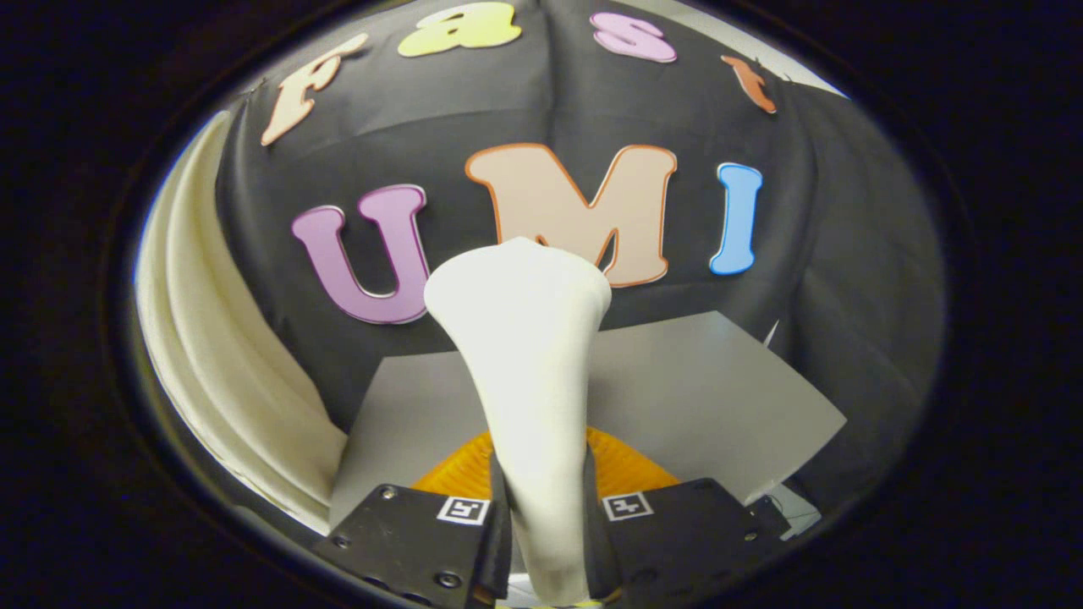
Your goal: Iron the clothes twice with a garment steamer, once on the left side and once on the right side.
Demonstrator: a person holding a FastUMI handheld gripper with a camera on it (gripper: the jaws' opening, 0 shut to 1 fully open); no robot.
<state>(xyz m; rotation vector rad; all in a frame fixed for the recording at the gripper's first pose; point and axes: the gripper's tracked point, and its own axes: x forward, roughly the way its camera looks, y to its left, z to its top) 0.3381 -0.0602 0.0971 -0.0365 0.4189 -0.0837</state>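
Two black fingers of the gripper [546, 541] press on either side of the white garment steamer's [529, 372] handle, clamped tight around it. Its wide head rises ahead of the fingers. Orange clothes [622, 469] lie just beyond the fingertips on a grey board [719, 389]. A cream curtain [220, 372] hangs off to the left beside the booth's black cloth wall [854, 254].

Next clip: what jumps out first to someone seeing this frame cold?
The white garment steamer stands out first: the claw is shut on its handle, and its wide head rises beyond the fingers. Under it lie an orange ribbed thing and a grey board. Cream fabric hangs in folds at the left.
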